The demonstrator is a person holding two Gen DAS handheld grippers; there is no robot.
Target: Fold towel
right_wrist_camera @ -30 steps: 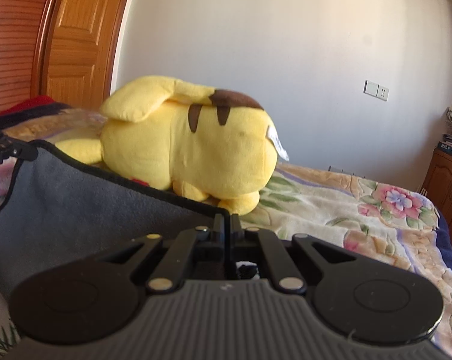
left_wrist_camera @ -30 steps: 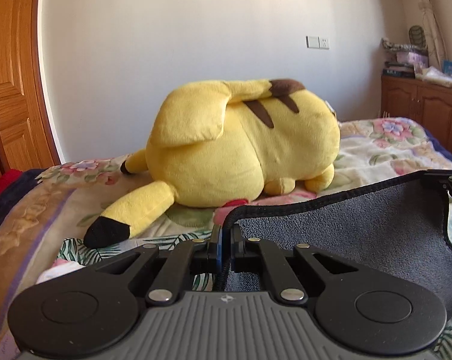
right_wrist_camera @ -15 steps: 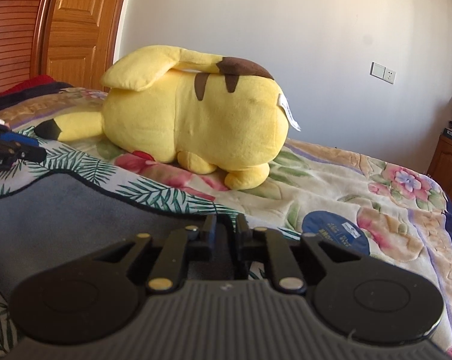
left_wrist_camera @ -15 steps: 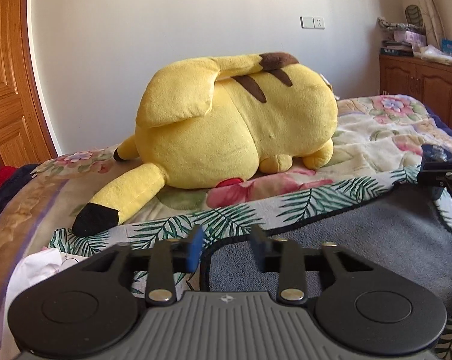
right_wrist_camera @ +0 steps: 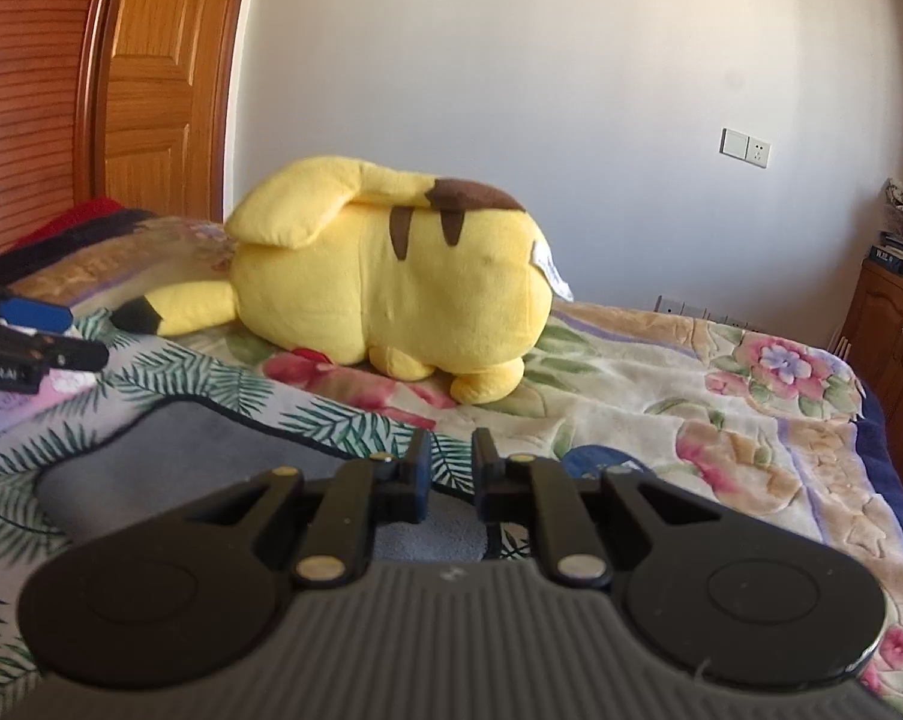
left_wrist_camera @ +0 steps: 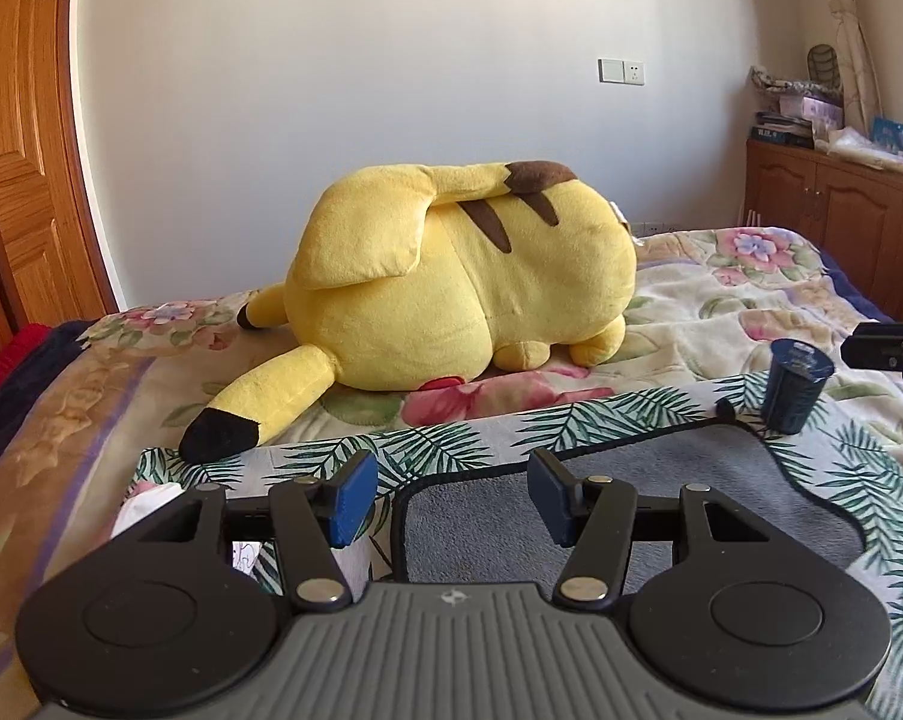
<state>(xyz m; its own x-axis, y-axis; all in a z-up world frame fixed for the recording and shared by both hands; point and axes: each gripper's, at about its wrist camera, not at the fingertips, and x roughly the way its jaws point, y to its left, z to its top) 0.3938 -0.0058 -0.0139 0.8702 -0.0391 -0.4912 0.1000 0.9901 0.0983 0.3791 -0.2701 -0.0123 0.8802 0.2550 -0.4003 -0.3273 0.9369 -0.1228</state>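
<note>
The towel (left_wrist_camera: pixel 631 516) lies flat on the bed, its grey side folded over its palm-leaf printed side (left_wrist_camera: pixel 445 444). It also shows in the right wrist view (right_wrist_camera: pixel 169 450). My left gripper (left_wrist_camera: pixel 451 495) is open and empty, just above the towel's near left corner. My right gripper (right_wrist_camera: pixel 453 468) is open by a small gap and empty, above the towel's right edge. Each gripper's tip shows at the edge of the other's view: the right gripper (left_wrist_camera: pixel 889 348) in the left wrist view, the left gripper (right_wrist_camera: pixel 31 330) in the right wrist view.
A big yellow plush toy (left_wrist_camera: pixel 463 288) lies on the floral bedspread (left_wrist_camera: pixel 721 300) just behind the towel. A small dark blue cylinder (left_wrist_camera: pixel 796 384) stands at the towel's far right corner. A wooden door (right_wrist_camera: pixel 151 90) is left, a wooden cabinet (left_wrist_camera: pixel 841 222) right.
Both grippers lowered the grey towel edge onto the bed and let go. The left opened first and wide; the right has just opened a little. Both have drawn back slightly.
</note>
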